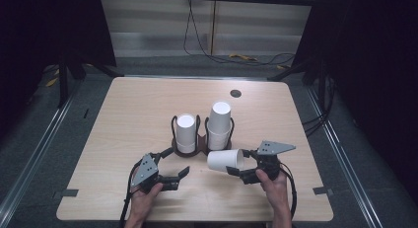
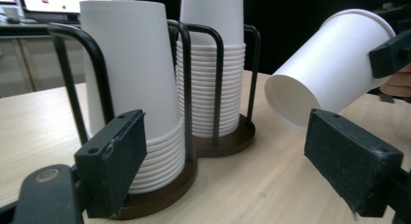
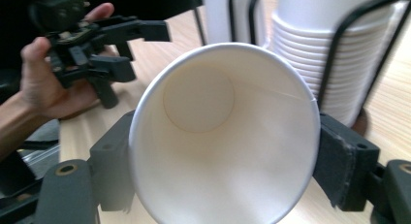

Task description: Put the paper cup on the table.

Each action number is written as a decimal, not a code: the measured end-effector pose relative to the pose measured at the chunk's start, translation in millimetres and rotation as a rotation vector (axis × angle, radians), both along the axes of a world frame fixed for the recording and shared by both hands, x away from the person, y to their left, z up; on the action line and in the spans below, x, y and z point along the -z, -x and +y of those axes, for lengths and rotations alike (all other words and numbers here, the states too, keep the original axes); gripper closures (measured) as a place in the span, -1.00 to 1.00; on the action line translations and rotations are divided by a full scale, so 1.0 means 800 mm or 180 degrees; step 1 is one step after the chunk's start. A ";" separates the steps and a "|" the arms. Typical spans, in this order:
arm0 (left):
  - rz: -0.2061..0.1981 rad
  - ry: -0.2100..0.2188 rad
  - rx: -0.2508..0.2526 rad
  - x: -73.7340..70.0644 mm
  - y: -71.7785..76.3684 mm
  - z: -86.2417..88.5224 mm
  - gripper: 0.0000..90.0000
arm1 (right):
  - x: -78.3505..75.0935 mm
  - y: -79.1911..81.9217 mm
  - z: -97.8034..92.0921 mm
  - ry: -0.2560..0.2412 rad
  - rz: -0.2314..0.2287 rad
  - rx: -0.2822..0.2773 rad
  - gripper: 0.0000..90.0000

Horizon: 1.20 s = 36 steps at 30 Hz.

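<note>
A dark wire cup holder (image 1: 201, 145) stands mid-table with two stacks of upside-down white paper cups, a left stack (image 1: 186, 133) and a taller right stack (image 1: 220, 123). My right gripper (image 1: 240, 162) is shut on a single white cup (image 1: 225, 160), held on its side near the rim, base pointing left. The right gripper view looks straight into this cup (image 3: 223, 136) between the pads. My left gripper (image 1: 176, 160) is open with nothing in it, just in front of the left stack (image 2: 131, 88). The held cup (image 2: 329, 69) hangs at the right of the left gripper view.
A small dark round hole (image 1: 235, 93) marks the far part of the table. Black cables (image 1: 207, 50) run across the floor beyond the table's far edge. Bare tabletop (image 1: 123, 119) lies left of the holder.
</note>
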State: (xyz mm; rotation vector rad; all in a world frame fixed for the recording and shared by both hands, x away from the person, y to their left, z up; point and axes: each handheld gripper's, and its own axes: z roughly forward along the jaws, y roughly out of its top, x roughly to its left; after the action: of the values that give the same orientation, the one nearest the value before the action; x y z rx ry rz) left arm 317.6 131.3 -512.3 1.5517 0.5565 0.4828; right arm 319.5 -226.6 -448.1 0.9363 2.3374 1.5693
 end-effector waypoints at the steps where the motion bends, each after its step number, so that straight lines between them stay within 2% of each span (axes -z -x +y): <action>1: -0.0043 0.0008 -0.0042 0.000 0.002 0.000 -0.66 | -0.001 0.001 -0.002 0.0019 -0.0010 0.0036 -0.51; 3: -0.0092 0.0050 -0.0078 0.001 0.005 0.002 -0.66 | -0.003 0.003 -0.006 0.0016 -0.0005 0.0089 -0.51; 5: -0.0073 0.0124 -0.0096 0.002 0.004 0.003 -0.66 | -0.006 0.006 -0.010 0.0069 0.0002 0.0169 -0.51; 8: -0.0143 0.0005 -0.0162 0.001 0.007 0.000 -0.66 | -0.010 0.007 -0.012 0.0182 0.0040 0.0260 -0.51; 9: -0.0153 0.0003 -0.0210 0.001 0.008 -0.002 -0.66 | -0.011 0.006 -0.013 0.0220 0.0049 0.0304 -0.51; 10: -0.0140 -0.0008 -0.0218 0.001 0.008 -0.002 -0.66 | -0.012 0.006 -0.013 0.0250 0.0081 0.0321 -0.51; 14: -0.0033 0.0110 -0.0222 0.002 0.005 0.001 -0.66 | -0.016 0.001 -0.016 0.0438 0.0181 0.0437 -0.51; 18: -0.0080 -0.0019 -0.0288 0.000 0.007 -0.003 -0.66 | -0.022 -0.001 -0.022 0.0534 0.0243 0.0568 -0.51; 21: -0.0049 0.0025 -0.0285 0.001 0.006 -0.002 -0.66 | -0.026 -0.003 -0.028 0.0631 0.0313 0.0699 -0.51; 26: -0.0046 0.0049 -0.0257 0.001 0.006 0.000 -0.66 | -0.035 -0.013 -0.033 0.0832 0.0382 0.0803 -0.51; 30: -0.0036 0.0071 -0.0274 0.001 0.006 0.001 -0.66 | -0.038 -0.024 -0.039 0.0831 0.0444 0.0839 -0.51; 33: -0.0034 0.0073 -0.0275 0.001 0.006 0.001 -0.66 | -0.041 -0.032 -0.042 0.0956 0.0492 0.0909 -0.51; 36: -0.0029 0.0072 -0.0272 0.001 0.005 0.001 -0.66 | -0.048 -0.038 -0.044 0.0968 0.0516 0.0945 -0.51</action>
State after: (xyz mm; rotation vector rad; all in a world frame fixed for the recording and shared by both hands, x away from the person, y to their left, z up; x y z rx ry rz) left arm 313.3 131.9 -513.4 1.5079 0.6211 0.5465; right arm 350.0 -262.0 -409.7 1.2980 2.3160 1.0274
